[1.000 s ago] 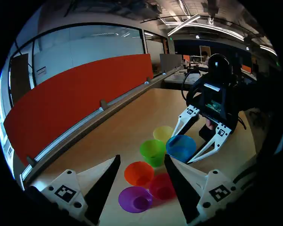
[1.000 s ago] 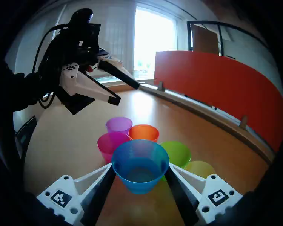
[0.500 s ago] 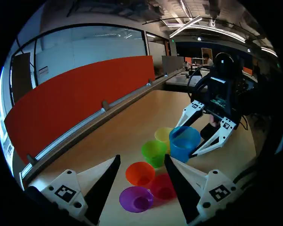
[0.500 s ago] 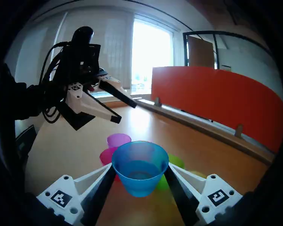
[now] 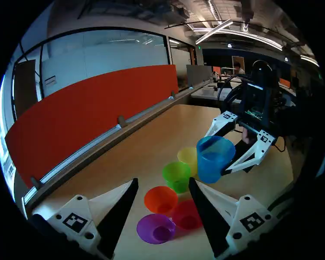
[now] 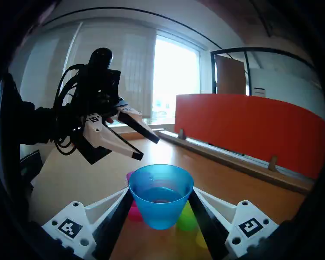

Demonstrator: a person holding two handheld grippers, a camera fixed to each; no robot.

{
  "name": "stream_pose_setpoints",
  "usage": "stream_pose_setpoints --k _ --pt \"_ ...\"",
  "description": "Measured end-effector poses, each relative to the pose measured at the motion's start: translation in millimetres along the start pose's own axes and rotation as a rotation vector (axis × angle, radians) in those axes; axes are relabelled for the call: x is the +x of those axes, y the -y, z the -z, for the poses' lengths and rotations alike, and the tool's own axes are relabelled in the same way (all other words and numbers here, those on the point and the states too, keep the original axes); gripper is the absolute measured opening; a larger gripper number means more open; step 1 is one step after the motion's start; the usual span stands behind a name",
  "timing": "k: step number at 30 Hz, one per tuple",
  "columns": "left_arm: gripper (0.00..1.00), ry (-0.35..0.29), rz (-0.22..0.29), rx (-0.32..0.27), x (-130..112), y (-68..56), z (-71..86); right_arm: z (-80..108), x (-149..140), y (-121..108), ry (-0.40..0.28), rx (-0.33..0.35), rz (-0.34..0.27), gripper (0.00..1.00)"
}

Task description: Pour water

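In the left gripper view, the left gripper shows at the bottom. Its fingers are wide apart and hold nothing. Past them, on the table, sit five small cups close together: a purple cup, a pink cup, an orange cup, a green cup and a yellow cup. Farther off, the right gripper squeezes a blue cup from both sides. The blue cup stands straight and is up in the air, just by the yellow cup.

In the right gripper view, the right gripper has both fingers pressed on the blue cup. There is water in the cup. Below it peek the pink cup, the green cup and the yellow cup. The left gripper hangs above the table, farther back on the left side, with its fingers apart and nothing between them.
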State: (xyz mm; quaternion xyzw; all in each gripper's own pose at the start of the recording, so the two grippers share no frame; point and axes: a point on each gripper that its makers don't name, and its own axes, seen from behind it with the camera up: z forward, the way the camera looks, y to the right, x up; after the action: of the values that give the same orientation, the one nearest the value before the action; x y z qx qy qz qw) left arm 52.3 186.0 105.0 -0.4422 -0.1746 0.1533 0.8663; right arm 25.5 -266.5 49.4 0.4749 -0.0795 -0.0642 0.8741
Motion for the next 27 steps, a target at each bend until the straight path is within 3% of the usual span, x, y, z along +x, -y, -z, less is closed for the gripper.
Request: stream_pose_setpoints --k 11,27 --pt "0.86 0.000 0.006 0.001 -1.6 1.1 -1.2 1.5 17.5 -3.6 -0.058 -0.005 -0.013 0.89" --pt "0.86 0.005 0.008 -0.002 -4.1 -0.4 -4.5 11.9 35.9 -7.2 -0.050 -0.035 -0.006 0.89"
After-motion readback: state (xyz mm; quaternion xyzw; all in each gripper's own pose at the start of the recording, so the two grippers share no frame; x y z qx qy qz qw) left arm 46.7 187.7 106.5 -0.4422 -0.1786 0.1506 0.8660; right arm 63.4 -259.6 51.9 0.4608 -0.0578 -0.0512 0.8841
